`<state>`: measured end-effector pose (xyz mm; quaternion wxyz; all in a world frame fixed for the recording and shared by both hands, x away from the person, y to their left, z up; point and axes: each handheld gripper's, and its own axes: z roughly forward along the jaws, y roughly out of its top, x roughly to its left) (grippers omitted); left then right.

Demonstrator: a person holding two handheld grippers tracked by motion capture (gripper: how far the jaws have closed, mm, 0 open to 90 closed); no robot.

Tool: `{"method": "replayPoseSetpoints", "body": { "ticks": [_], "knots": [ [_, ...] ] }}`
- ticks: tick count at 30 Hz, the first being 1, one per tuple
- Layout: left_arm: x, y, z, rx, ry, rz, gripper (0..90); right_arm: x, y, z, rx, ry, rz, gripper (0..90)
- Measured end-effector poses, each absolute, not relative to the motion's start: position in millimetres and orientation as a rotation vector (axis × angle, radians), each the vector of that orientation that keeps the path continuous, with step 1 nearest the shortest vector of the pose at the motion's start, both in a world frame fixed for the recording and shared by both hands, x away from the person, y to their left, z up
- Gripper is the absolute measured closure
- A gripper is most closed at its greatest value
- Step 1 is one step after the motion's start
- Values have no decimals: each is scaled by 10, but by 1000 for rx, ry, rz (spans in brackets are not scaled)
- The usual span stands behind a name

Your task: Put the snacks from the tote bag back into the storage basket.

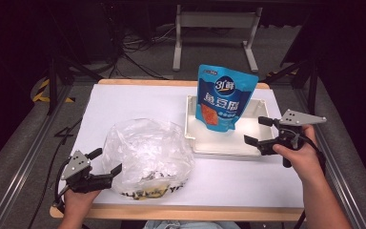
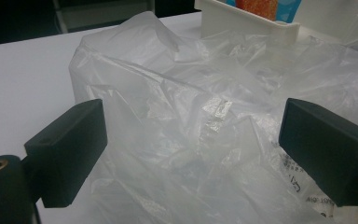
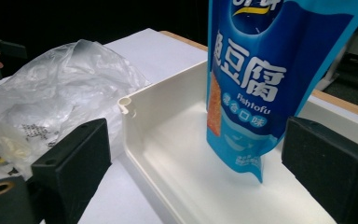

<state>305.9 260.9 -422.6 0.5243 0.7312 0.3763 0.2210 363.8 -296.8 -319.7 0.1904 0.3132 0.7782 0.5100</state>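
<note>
We see the right gripper [image 1: 261, 133] at the right of the high view with its jaws spread wide and nothing between the pads; no earlier moment is before us, so we say only that they stand open. In the right gripper view the two black jaws frame the lower corner of the blue pouch [image 3: 256, 84], which sits apart from both pads, untouched.

The left gripper [image 1: 106, 162] at the lower left of the high view also holds its jaws wide. In the left gripper view the clear plastic bag [image 2: 205, 126] bulges between the pads, but we cannot tell whether either pad touches the film; they do not press it.

The blue pouch [image 1: 224, 98] stands upright in the white tray [image 1: 219, 145], just right of centre in the high view, leaning toward the tray's far wall, and the rest of the tray floor is bare. The plastic bag [image 1: 145, 155] lies crumpled at the lower centre left, its right edge just beside the tray's near left corner, with dark contents and printed lettering low inside it.

Both rest on a white sheet [image 1: 124, 102] covering the table [image 1: 171, 212], whose wooden edge shows along the bottom; open sheet lies at the upper left and along the lower right
</note>
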Motion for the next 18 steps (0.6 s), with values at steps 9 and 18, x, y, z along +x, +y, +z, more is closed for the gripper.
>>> {"method": "replayPoseSetpoints", "body": {
  "ticks": [9,18],
  "knots": [
    [3044,2603,-4207,1753,890,538,74,3385,-2868,-3381,863,2190,1461,87],
    [3024,2603,-4196,1744,881,539,67,3266,-2770,-3781,845,2170,1498,87]
  ]
}}
